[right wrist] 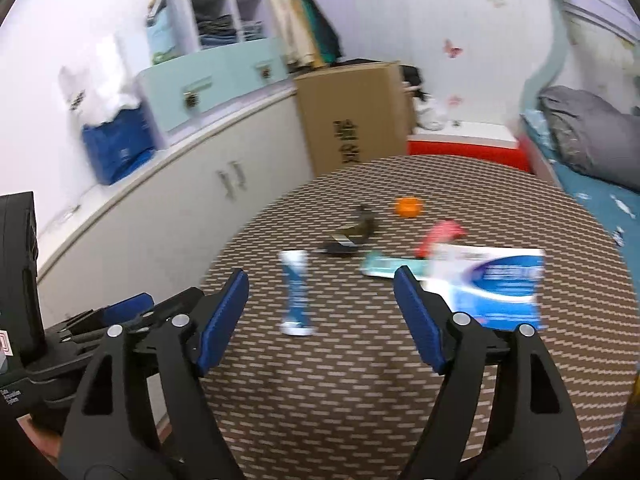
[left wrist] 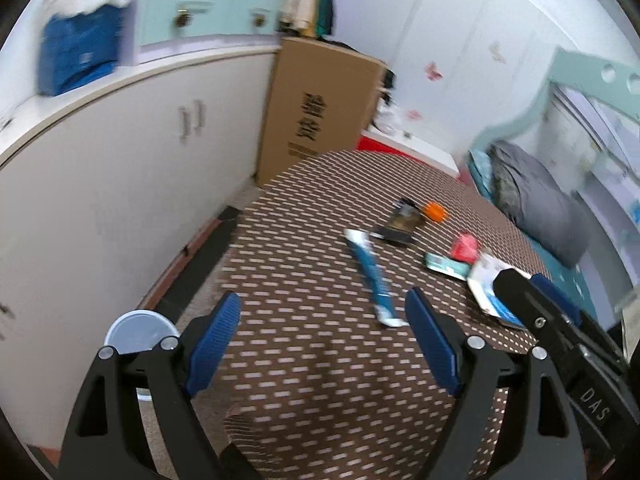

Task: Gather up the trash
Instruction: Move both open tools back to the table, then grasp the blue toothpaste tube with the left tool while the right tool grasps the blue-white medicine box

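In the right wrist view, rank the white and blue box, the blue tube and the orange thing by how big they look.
1. white and blue box, though nearest
2. blue tube
3. orange thing, farthest away

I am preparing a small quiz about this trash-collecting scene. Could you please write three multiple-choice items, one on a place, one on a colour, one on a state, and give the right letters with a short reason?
1. Where does the blue and white tube lie?
A. on the patterned table
B. on the bed
C. on top of the cardboard box

2. What colour is the small round item at the far side of the trash?
A. green
B. orange
C. black

3. How do the right gripper's jaws stand?
A. shut on the tube
B. shut on a red wrapper
C. open, with nothing between them

Answers:
1 A, the tube rests flat on the brown patterned table, ahead of both grippers.
2 B, it shows bright orange in both wrist views.
3 C, the blue pads stand wide apart and only the table surface shows between them.
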Action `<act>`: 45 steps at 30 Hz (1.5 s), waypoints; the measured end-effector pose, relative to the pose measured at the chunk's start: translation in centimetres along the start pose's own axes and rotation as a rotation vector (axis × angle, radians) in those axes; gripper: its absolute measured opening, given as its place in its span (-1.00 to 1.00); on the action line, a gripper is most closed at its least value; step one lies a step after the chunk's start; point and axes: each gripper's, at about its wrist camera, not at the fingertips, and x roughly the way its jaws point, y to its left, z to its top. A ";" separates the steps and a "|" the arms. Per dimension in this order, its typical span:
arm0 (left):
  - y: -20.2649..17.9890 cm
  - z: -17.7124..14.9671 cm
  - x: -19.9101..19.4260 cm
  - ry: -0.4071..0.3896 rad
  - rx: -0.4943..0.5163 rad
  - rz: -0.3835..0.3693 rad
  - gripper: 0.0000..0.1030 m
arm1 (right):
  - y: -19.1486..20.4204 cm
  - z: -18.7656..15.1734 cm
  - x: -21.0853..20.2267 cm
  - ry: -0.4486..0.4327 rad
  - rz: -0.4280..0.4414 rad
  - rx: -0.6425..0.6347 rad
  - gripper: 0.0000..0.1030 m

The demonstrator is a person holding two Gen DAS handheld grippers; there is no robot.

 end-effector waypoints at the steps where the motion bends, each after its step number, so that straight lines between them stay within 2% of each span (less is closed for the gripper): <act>1: -1.1 0.0 0.7 0.013 0.016 -0.001 0.59 | -1.4 0.0 -0.1 0.002 -0.024 0.007 0.46; 5: -3.9 -0.1 3.5 0.054 0.063 0.004 0.59 | -5.3 -0.3 -0.2 0.014 -0.076 0.036 0.47; 9: -5.8 -0.1 5.6 0.070 0.098 0.045 0.56 | -9.2 -0.5 -0.1 0.027 -0.111 0.078 0.50; 12: -6.3 0.1 7.2 0.087 0.110 0.080 0.27 | -11.2 -0.4 0.3 0.035 -0.127 0.095 0.50; 15: -6.2 0.1 8.5 0.106 0.121 0.150 0.06 | -13.2 -0.3 0.8 0.052 -0.135 0.114 0.50; 17: -6.0 0.1 8.7 0.109 0.125 0.154 -0.16 | -14.4 -0.3 1.2 0.069 -0.149 0.113 0.50; 18: -5.9 0.0 9.0 0.119 0.124 0.157 -0.53 | -14.9 -0.2 1.4 0.073 -0.152 0.115 0.50; 19: -5.9 0.0 9.2 0.131 0.118 0.157 -0.75 | -15.4 -0.2 1.6 0.078 -0.154 0.118 0.50; 22: -5.9 -0.1 8.9 0.114 0.110 0.142 -0.81 | -16.5 0.1 3.1 0.115 -0.146 0.121 0.50; 25: -6.1 -0.1 7.7 0.079 0.100 0.129 -0.81 | -17.7 0.2 4.7 0.162 -0.082 0.144 0.50; 29: -6.6 -0.2 6.0 0.050 0.089 0.096 -0.81 | -17.7 0.6 6.0 0.170 -0.053 0.109 0.50; 35: -7.4 -0.2 4.8 0.037 0.098 0.064 -0.81 | -17.9 0.7 7.5 0.210 0.069 0.126 0.50; 37: -7.4 -0.3 4.6 0.038 0.096 0.061 -0.81 | -17.7 0.6 7.2 0.201 0.087 0.129 0.22; 39: -7.3 -0.5 4.3 0.038 0.095 0.053 -0.81 | -17.2 0.3 6.6 0.202 0.069 0.101 -0.19; 41: -7.4 -0.7 4.1 0.039 0.099 0.050 -0.81 | -16.8 -0.3 5.7 0.194 0.066 0.084 -0.43; 45: -7.3 -1.1 3.6 0.043 0.101 0.040 -0.81 | -15.6 -1.1 3.7 0.152 0.047 0.050 -0.65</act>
